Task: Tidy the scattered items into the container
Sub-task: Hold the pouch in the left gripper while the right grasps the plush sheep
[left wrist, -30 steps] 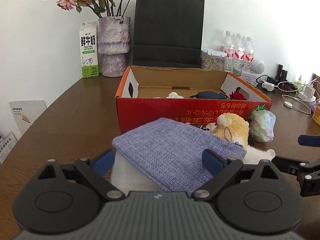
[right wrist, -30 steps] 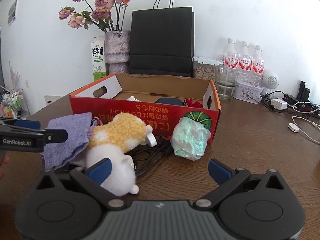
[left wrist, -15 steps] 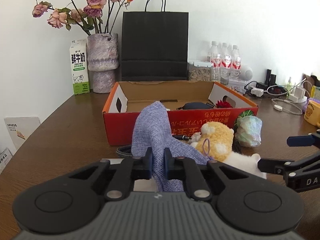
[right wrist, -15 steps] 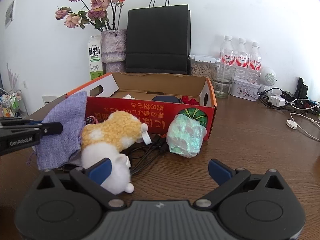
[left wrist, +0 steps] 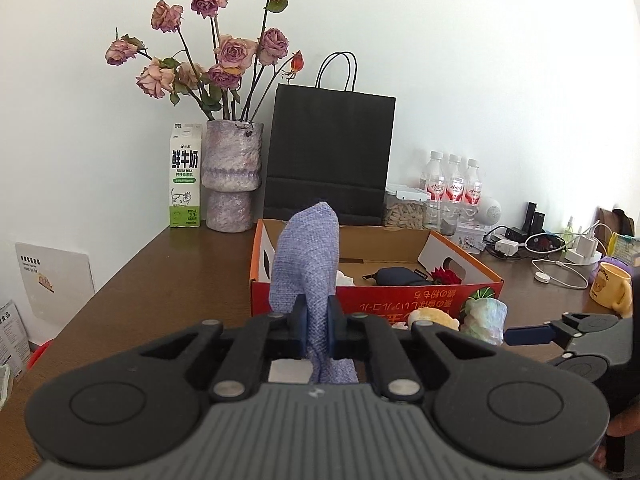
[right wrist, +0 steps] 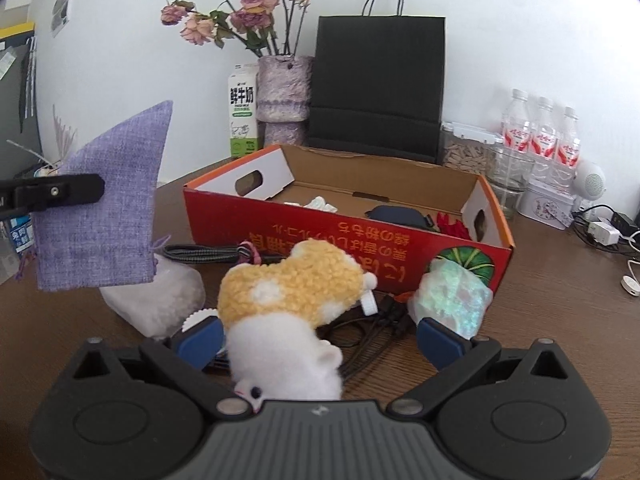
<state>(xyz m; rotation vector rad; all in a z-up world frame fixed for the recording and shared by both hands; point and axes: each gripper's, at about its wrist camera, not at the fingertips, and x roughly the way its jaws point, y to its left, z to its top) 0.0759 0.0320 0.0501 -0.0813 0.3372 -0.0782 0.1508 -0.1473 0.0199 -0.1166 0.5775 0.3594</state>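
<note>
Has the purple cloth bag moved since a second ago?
Yes. The purple cloth bag, clamped in the left gripper, has risen off the table, now hanging above the red box rim's level.

plush toy (right wrist: 292,292) before box (right wrist: 344,236), pouch (right wrist: 104,208) left, bag (right wrist: 380,84) behind box

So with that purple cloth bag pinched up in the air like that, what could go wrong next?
The left gripper pinches the purple pouch only at one edge, so it might slip out before reaching the red box. The hanging pouch could also snag the box's near wall. The right gripper, open around the plush hamster, might catch the black cables.
</note>
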